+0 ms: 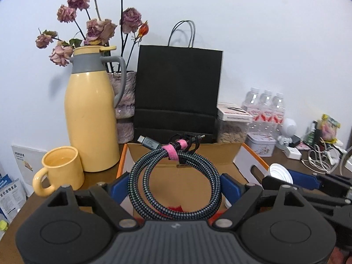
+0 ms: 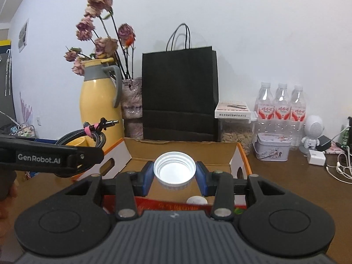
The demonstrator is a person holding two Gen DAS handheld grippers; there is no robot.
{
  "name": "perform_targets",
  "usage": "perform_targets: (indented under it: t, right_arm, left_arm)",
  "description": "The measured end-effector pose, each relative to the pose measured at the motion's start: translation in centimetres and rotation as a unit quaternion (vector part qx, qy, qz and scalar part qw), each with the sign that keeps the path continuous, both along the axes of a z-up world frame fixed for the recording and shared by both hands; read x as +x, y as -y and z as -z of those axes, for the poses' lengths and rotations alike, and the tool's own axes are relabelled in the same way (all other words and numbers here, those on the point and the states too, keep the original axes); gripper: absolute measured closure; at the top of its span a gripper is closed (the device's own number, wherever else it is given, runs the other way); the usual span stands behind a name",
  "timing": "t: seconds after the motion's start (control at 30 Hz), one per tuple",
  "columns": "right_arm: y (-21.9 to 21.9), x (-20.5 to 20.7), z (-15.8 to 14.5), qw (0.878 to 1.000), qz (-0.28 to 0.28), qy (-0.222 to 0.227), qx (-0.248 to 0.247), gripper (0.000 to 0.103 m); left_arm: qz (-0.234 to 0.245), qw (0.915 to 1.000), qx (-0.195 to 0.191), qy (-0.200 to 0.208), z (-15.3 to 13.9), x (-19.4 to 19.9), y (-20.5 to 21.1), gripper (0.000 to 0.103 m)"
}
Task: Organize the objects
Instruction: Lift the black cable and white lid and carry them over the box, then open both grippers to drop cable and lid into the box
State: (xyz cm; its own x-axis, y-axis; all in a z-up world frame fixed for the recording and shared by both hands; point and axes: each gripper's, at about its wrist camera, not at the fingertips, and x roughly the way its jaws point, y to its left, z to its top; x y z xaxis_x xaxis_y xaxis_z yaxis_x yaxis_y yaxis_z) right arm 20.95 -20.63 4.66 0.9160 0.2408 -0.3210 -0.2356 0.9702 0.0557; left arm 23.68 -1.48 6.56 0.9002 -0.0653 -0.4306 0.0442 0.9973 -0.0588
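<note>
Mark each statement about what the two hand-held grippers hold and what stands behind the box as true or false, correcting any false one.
1. The left hand-held gripper holds a coiled braided cable. True.
2. The right hand-held gripper is empty. False: it grips a white cap.
3. A black paper bag stands behind the cardboard box. True.
4. The yellow mug stands right of the box. False: it stands left, beside the yellow jug.

Colours on the brown tabletop

Black-and-grey braided cable with pink strap; white ribbed lid; yellow jug with grey collar; yellow mug; black bag; orange-edged cardboard box.
</note>
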Motion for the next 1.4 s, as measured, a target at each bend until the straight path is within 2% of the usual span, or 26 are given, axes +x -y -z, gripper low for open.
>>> perform_targets:
  t: [0.33, 0.67, 0.7, 0.73, 0.8, 0.87, 1.4]
  right_arm:
    - [-0.5, 7.2, 1.8, 0.999, 0.010, -0.051, -0.009, 0.062]
    - [0.3, 9.1, 3.1, 0.997, 0.038, -0.072, -0.013, 0.061]
    - [0.4, 9.2, 3.2, 0.996, 0.040, -0.076, -0.017, 0.055]
    - [0.4, 9.3, 3.2, 0.996, 0.045, -0.080, -0.021, 0.033]
    - [0.4, 9.4, 3.3, 0.994, 0.054, -0.085, -0.027, 0.003]
    - [0.3, 9.3, 3.2, 0.995, 0.057, -0.080, -0.035, 0.000]
    - [0.1, 8.3, 2.2, 0.996, 0.058, -0.066, -0.034, 0.000]
  left_arm:
    - [-0.020, 0.9992, 0.017, -0.029, 1.4, 7.2, 0.4, 0.018]
    - [-0.013, 0.9979, 0.036, -0.053, 3.4, 10.1, 1.0, 0.017]
    - [-0.012, 0.9978, 0.032, -0.057, 3.5, 10.1, 0.9, 0.016]
    - [-0.011, 0.9977, 0.027, -0.061, 3.5, 10.2, 0.8, 0.015]
    - [-0.013, 0.9977, 0.019, -0.064, 3.5, 10.2, 0.6, 0.000]
    - [-0.019, 0.9980, 0.017, -0.058, 3.3, 10.1, 0.5, 0.000]
    - [-0.023, 0.9983, 0.013, -0.052, 2.6, 9.3, 0.2, 0.000]
